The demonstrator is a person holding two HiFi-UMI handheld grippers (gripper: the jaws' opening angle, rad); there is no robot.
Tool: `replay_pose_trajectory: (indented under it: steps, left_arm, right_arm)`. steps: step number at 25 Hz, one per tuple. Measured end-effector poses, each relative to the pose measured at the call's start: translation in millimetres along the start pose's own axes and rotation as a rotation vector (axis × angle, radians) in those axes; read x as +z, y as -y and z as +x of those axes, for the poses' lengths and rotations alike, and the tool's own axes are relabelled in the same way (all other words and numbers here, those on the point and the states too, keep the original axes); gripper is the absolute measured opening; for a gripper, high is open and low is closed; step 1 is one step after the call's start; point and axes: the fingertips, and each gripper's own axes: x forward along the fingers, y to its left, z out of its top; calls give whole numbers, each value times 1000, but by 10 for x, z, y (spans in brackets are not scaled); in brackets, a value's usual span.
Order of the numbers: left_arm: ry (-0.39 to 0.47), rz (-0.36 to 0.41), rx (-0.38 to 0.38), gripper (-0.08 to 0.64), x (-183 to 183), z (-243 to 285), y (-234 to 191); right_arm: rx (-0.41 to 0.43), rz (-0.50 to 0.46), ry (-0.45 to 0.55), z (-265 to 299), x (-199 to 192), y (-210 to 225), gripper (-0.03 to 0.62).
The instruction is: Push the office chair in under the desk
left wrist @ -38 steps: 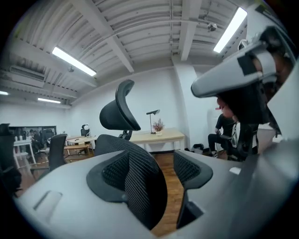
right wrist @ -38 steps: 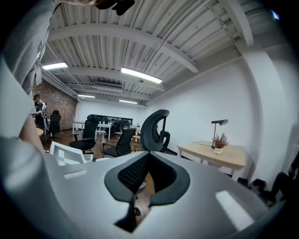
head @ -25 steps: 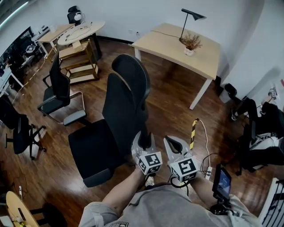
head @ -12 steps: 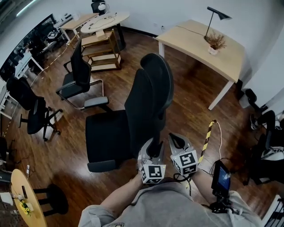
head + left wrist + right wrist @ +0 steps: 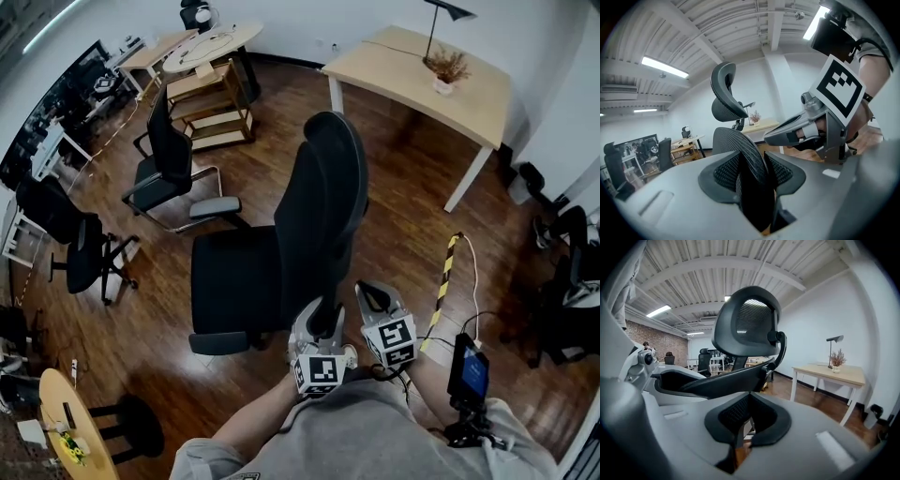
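A black office chair (image 5: 234, 281) stands mid-floor, its mesh backrest (image 5: 319, 211) and headrest (image 5: 745, 324) facing me. The light wooden desk (image 5: 422, 70), with a lamp and a small plant on it, stands beyond the chair at the far right. My left gripper (image 5: 323, 314) holds the lower edge of the backrest (image 5: 740, 150). Its jaws are closing, and the mesh edge fills the gap between the pads (image 5: 787, 171). My right gripper (image 5: 370, 295) is just right of it, shut with nothing held, beside the backrest's edge. Most of the chair's base is hidden.
A black visitor chair with a chrome frame (image 5: 173, 178) and another office chair (image 5: 66, 244) stand at the left. A wooden shelf unit (image 5: 211, 108) and a round table (image 5: 211, 42) are at the back. A yellow-black floor strip (image 5: 443, 281) and white cable lie at the right, near dark bags (image 5: 572, 281).
The chair has turned and moved, with the left gripper staying on its backrest. Both grippers keep their place side by side. The head view has swung, showing more of the room's left side.
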Motion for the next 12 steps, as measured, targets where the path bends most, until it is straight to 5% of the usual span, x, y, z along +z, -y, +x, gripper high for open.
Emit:
replay_pose_trajectory:
  steps: [12]
  left_arm:
    - [2, -8, -25, 129, -345, -953, -22]
  right_arm:
    - [-12, -16, 2, -326, -166, -772, 6]
